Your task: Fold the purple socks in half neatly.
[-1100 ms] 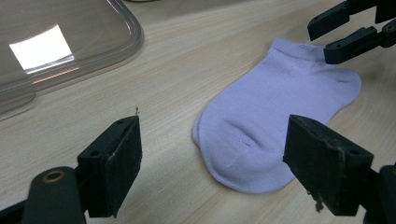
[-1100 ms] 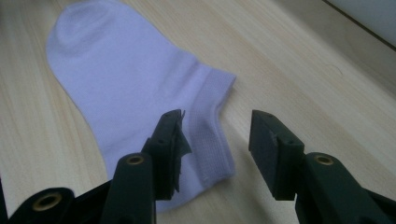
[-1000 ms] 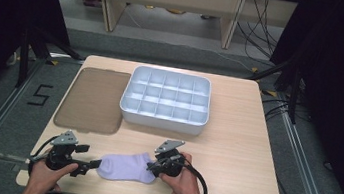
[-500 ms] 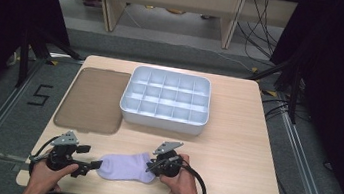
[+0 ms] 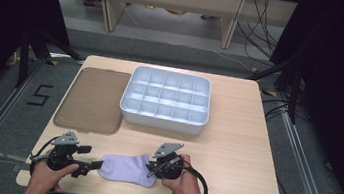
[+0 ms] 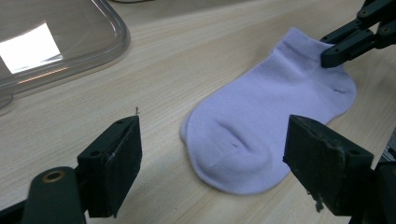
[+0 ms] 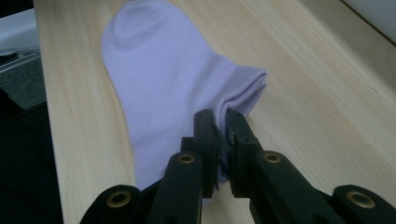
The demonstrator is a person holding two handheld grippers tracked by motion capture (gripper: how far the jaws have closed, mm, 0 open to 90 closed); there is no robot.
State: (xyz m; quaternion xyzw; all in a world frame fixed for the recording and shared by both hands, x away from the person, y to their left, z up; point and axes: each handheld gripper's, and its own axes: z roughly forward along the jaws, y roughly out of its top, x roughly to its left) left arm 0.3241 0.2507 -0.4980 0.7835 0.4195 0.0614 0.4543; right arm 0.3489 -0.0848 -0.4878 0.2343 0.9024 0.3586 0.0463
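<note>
A lavender ankle sock [image 5: 125,169] lies flat near the table's front edge. My right gripper [image 5: 151,167] is at its right end. In the right gripper view its jaws [image 7: 220,123] have just been closing and now pinch the cuff of the sock [image 7: 163,79]. My left gripper [image 5: 93,165] sits at the toe end, low over the table. The left gripper view has its jaws [image 6: 215,140] wide open, with the toe of the sock [image 6: 271,126] lying between them untouched. The right gripper [image 6: 336,51] also appears there, on the cuff.
A white tray [image 5: 161,122] divided into several compartments stands at the middle of the table. A tinted clear lid [image 5: 91,99] lies flat to its left, and its corner [image 6: 46,42] is close ahead of the left gripper. The table's front edge runs just under both hands.
The right gripper has edged slightly left onto the sock's cuff end. The left gripper and the sock have stayed in place.
</note>
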